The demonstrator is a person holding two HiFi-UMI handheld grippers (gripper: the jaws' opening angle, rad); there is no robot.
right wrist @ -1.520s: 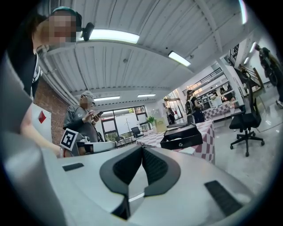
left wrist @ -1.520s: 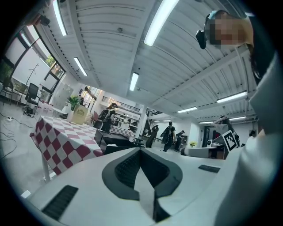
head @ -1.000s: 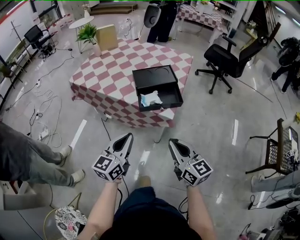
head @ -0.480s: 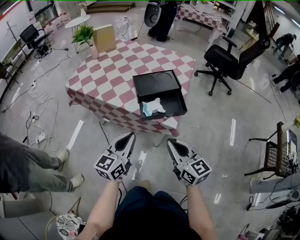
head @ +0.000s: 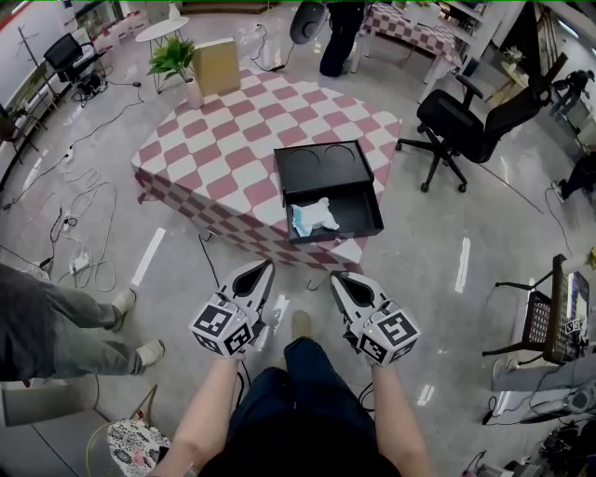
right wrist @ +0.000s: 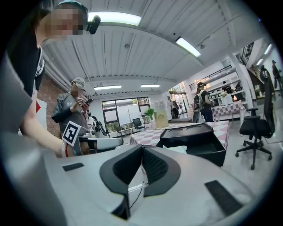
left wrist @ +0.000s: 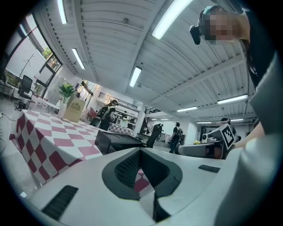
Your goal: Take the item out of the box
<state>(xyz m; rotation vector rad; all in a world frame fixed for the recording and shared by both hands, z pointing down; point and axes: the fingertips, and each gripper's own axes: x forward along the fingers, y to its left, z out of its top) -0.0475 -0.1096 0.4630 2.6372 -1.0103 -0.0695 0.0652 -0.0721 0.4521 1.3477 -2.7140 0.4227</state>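
Note:
A black box (head: 328,191) stands open on the checked table (head: 223,158), near its front corner, with its lid propped up behind. Inside lies a pale white-and-blue item (head: 313,215). Both grippers hang over the floor, short of the table. My left gripper (head: 264,268) is shut with nothing in it. My right gripper (head: 336,279) is shut and empty too. In the right gripper view the box (right wrist: 194,141) and the item (right wrist: 177,149) show just beyond the jaws. The left gripper view shows the box (left wrist: 116,143) side on.
A black office chair (head: 466,121) stands right of the table. A person's legs (head: 65,321) are at the left, another person (head: 340,28) stands beyond the table. A potted plant (head: 175,61) and a tan carton (head: 216,65) sit at the table's far corner. Cables (head: 79,214) trail on the floor.
The table and box have drawn nearer in the head view as I step forward. Both grippers stay shut and side by side.

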